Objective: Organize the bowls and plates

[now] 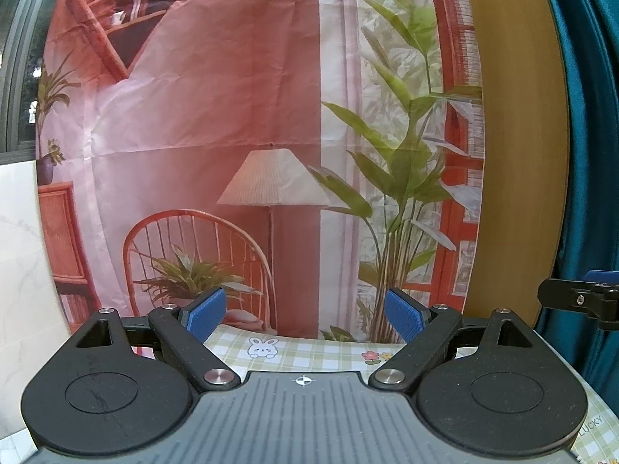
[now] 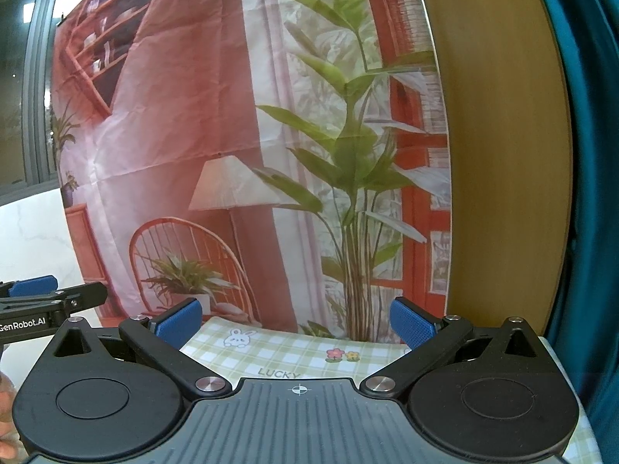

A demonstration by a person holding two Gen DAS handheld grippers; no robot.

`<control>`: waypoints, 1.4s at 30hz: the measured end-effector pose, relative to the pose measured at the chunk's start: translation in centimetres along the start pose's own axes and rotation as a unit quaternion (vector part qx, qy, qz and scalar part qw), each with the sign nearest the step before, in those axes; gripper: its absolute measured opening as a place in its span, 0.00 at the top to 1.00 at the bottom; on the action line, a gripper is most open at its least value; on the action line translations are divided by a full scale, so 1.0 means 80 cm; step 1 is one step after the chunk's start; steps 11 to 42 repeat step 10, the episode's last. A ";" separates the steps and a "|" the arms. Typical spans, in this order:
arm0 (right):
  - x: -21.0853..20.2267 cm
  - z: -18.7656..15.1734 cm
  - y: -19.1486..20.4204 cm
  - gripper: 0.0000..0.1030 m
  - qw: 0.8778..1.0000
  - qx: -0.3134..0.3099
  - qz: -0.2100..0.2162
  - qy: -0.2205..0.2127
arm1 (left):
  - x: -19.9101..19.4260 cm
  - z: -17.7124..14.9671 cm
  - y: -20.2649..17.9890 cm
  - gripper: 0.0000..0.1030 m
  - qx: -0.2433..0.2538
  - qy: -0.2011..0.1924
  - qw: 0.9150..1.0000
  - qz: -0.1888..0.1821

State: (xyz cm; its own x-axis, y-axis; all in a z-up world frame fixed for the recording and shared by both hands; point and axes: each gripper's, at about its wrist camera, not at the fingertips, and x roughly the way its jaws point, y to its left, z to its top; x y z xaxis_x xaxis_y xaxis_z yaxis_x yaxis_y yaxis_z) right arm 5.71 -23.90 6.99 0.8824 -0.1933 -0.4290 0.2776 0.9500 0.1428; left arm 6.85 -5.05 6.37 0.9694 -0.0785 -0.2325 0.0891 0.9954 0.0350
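No plates or bowls show in either view. My left gripper (image 1: pixel 305 315) is open and empty, its blue pads (image 1: pixel 205 315) spread wide, held above the far edge of the green checked tablecloth (image 1: pixel 309 352). My right gripper (image 2: pixel 296 323) is also open and empty above the same cloth (image 2: pixel 294 352). The right gripper's side shows at the right edge of the left wrist view (image 1: pixel 584 299). The left gripper's side shows at the left edge of the right wrist view (image 2: pixel 42 295).
A printed backdrop (image 1: pixel 251 116) of a room with lamp, chair and plants hangs right behind the table. A wooden panel (image 1: pixel 514 154) and a teal curtain (image 1: pixel 592 135) stand to the right. A white marble wall (image 1: pixel 19 270) is at the left.
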 end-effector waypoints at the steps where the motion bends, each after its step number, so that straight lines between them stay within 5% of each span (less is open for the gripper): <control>1: 0.000 0.000 0.000 0.00 1.000 0.000 0.000 0.000 | 0.000 0.000 0.000 0.12 0.000 0.000 1.000 0.000; 42: 0.000 -0.001 -0.001 0.00 1.000 0.002 -0.002 0.001 | 0.001 0.000 0.000 0.12 -0.001 0.003 1.000 -0.002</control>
